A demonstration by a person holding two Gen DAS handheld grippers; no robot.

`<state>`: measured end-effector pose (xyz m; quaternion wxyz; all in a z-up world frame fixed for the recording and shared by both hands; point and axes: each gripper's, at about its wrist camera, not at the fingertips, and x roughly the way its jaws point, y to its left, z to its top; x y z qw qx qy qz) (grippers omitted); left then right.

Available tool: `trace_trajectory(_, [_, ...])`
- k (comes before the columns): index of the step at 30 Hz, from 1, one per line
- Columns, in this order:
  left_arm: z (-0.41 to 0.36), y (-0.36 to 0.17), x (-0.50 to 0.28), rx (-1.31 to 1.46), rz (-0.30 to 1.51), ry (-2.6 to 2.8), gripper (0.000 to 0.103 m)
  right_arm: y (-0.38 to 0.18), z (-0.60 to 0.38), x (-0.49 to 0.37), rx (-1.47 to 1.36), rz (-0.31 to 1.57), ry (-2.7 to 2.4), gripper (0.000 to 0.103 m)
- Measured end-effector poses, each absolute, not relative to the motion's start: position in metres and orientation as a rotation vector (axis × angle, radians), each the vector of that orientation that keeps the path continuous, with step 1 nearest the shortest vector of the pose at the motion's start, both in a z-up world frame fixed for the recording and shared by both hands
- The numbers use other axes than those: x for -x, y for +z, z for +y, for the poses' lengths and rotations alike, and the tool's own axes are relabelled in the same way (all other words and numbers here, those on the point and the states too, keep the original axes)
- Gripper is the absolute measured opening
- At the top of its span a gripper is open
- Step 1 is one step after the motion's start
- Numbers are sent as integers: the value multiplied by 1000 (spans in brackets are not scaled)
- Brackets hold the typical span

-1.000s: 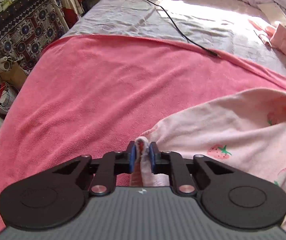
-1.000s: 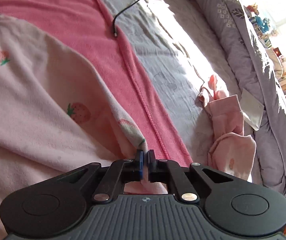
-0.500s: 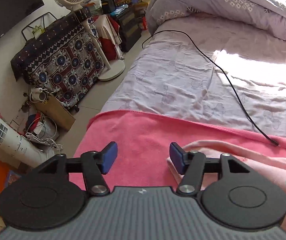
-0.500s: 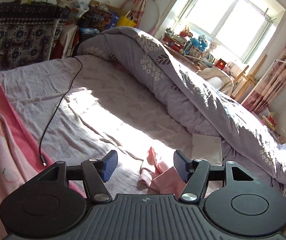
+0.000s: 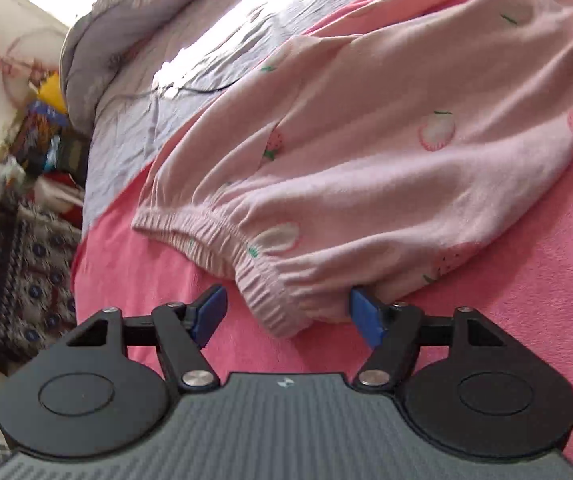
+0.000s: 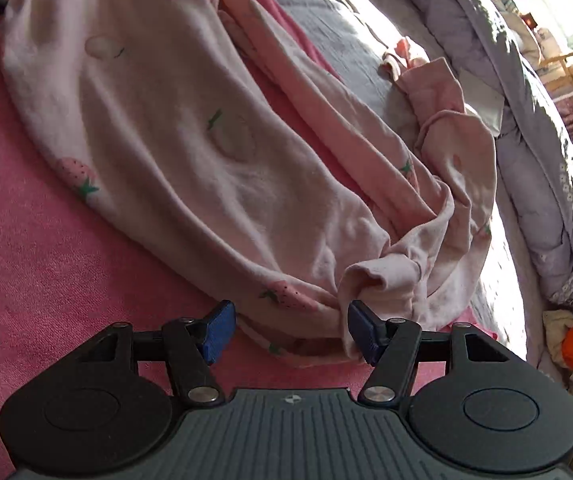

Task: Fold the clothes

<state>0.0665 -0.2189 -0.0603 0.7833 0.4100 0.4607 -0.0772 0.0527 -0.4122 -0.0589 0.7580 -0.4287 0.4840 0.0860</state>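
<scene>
Meanwhile, on a bed, pale pink strawberry-print trousers (image 5: 366, 152) lie stretched across a bright pink towel (image 5: 546, 280), the elastic waistband (image 5: 222, 236) towards the left hand-held gripper (image 5: 286, 316) and the bunched leg end (image 6: 382, 280) towards the right hand-held gripper (image 6: 290, 330). Both grippers grasp nothing: the left one's jaws are opening with a corner of the waistband lying loose between them, and the right one's stand apart with the rumpled cuff just beside its right pad. For a clean fold, each gripper should probably take a firm bite at the garment's outer corner, gathering both layers of cloth, then draw the fabric taut before carrying one end over the other; the twisted cuff looks likely to need smoothing first. A second pink garment (image 6: 446, 128) lies partly under the trousers on the grey sheet (image 6: 342, 28), and how the two overlap is hard to make out. The far leg is cut off at the frame edge, and the room beyond the bed is blurred
</scene>
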Motion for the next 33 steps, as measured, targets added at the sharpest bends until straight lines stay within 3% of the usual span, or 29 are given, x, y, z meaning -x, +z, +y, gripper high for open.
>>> trace_trajectory(3, [-218, -71, -84, -946, 895, -179, 85, -76, -391, -44, 1126, 883, 266, 69])
trace_trajectory(5, [-219, -69, -89, -946, 864, -192, 84, -95, -379, -40, 1243, 788, 322, 72])
trace_trajectory(6, [-215, -64, -91, -915, 881, -205, 72, -103, -375, -39, 1285, 774, 345, 68])
trace_trajectory(7, [-212, -59, -92, -884, 899, -217, 52, -110, -372, -38, 1314, 768, 370, 55])
trace_trajectory(8, [-209, -54, -93, -854, 914, -224, 44, -109, -371, -37, 1297, 793, 402, 45])
trace_trajectory(9, [-206, -50, -93, -827, 921, -210, 40, -102, -373, -38, 1238, 841, 420, 25])
trace_trajectory(10, [-205, -46, -93, -807, 921, -194, 36, -93, -375, -40, 1164, 876, 414, 19])
trace_trajectory(16, [-175, 4, -89, -612, 893, -28, 32, -19, -377, -42, 792, 938, 350, 11])
trace_trajectory(23, [-89, 91, -76, -362, 883, 250, 31, 62, -358, -8, 349, 1024, 759, 14])
trace_trajectory(24, [-81, 87, -74, -380, 910, 267, 32, 61, -354, -4, 317, 1051, 785, 17])
trace_trajectory(26, [-69, 68, -69, -435, 989, 324, 33, 52, -351, -2, 268, 1117, 786, 35])
trace_trajectory(27, [-67, 56, -69, -452, 1032, 341, 33, 46, -353, -3, 254, 1148, 741, 49])
trace_trajectory(33, [-58, 5, -63, -411, 1185, 421, 37, 4, -421, -36, 168, 1202, 207, 58])
